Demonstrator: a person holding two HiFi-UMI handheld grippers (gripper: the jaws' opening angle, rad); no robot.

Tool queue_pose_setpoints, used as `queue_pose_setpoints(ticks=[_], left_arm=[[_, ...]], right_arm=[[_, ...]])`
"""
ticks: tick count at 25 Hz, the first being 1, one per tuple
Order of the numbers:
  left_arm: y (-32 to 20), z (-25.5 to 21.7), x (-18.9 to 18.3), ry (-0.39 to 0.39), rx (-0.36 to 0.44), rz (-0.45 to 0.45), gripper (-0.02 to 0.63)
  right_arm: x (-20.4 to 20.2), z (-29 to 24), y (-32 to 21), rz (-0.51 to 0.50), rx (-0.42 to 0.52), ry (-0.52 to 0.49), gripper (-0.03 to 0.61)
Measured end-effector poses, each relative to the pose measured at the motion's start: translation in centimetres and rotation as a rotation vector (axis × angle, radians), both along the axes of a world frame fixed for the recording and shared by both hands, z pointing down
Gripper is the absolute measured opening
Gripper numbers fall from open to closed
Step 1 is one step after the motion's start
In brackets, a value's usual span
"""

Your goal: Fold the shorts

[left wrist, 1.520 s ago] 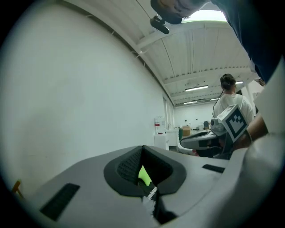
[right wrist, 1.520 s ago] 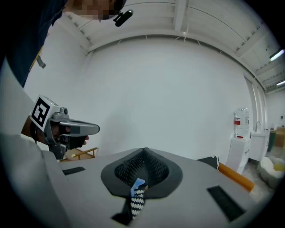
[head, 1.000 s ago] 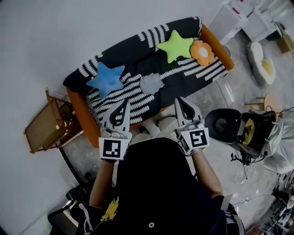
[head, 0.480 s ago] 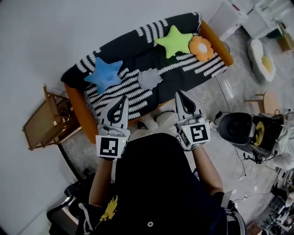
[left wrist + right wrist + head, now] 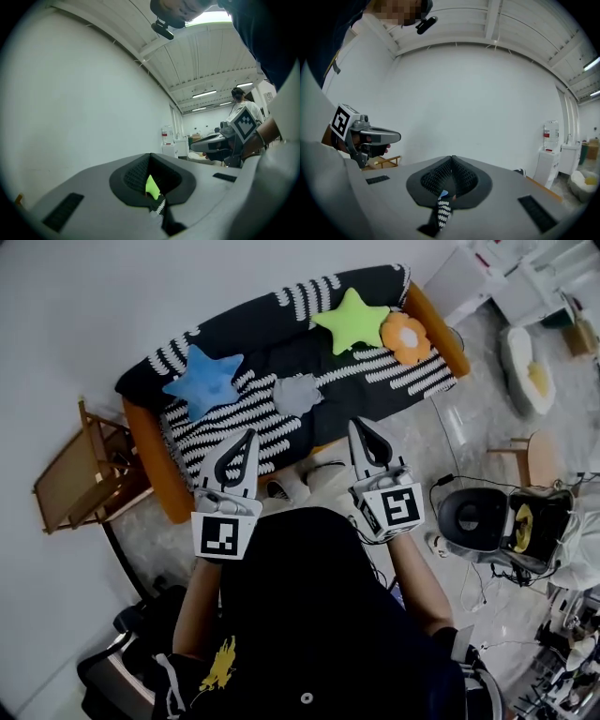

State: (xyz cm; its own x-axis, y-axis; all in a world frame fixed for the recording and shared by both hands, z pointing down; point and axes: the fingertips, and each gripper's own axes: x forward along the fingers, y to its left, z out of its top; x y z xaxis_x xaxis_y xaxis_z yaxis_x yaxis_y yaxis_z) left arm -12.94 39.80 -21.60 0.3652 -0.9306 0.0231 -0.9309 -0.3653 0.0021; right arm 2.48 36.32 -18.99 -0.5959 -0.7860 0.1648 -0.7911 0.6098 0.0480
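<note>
While I stand facing the sofa (image 5: 157, 474), the only thing I see that could be the shorts is a small pale grey piece (image 5: 298, 394). It lies on the striped blanket (image 5: 281, 334) at twelve o'clock from my hands, well apart from both. It is too small in the head view for me to be sure it is a garment rather than another cushion, or to read any crease in it. If it is the shorts, this scene fits either a bunched pair waiting to be laid out or a pair folded small and set down. I cannot say which.

My left hand-held gripper (image 5: 248, 437) and my right hand-held gripper (image 5: 355, 425) are both pressed together on nothing, held side by side and roughly level, short of the seat.

Only the head view shows the whole seat. The blue star cushion (image 5: 202, 382) is at ten o'clock, the green star cushion (image 5: 353, 320) and orange flower cushion (image 5: 406, 337) at one o'clock, and a wooden chair (image 5: 80, 474) at nine.

The gripper views point at the white wall and ceiling instead, and show the jaw tips meeting. Behind the left tips a sliver of green shows, and behind the right tips a scrap of blue and stripe. Each also catches the other gripper from the side, plus a water dispenser (image 5: 551, 136) that the head view does not show.
</note>
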Motion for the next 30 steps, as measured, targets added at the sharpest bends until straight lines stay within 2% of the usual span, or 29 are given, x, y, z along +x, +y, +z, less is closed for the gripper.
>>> queue_pose_setpoints(ticks=[13,23,27,30], left_arm=[[0.2,1.2,-0.8,-0.016,-0.040,0.023,0.014],[-0.8,2.3,-1.6,0.006,-0.060,0.052,0.014],[-1.0,2.7,-1.6,0.021,-0.064,0.055,0.014],[-1.1,2.9,-1.5,0.024,-0.068,0.060,0.014]], right_arm=[[-0.7,0.8,-0.7,0.012,-0.024,-0.013,0.014],[-1.1,1.0,-1.5,0.051,-0.010,0.010,0.014],[-1.8,0.1,-2.0,0.050,0.020,-0.014,0.014],[-1.9,0.7,-2.1,0.041,-0.001,0.020,0.014]])
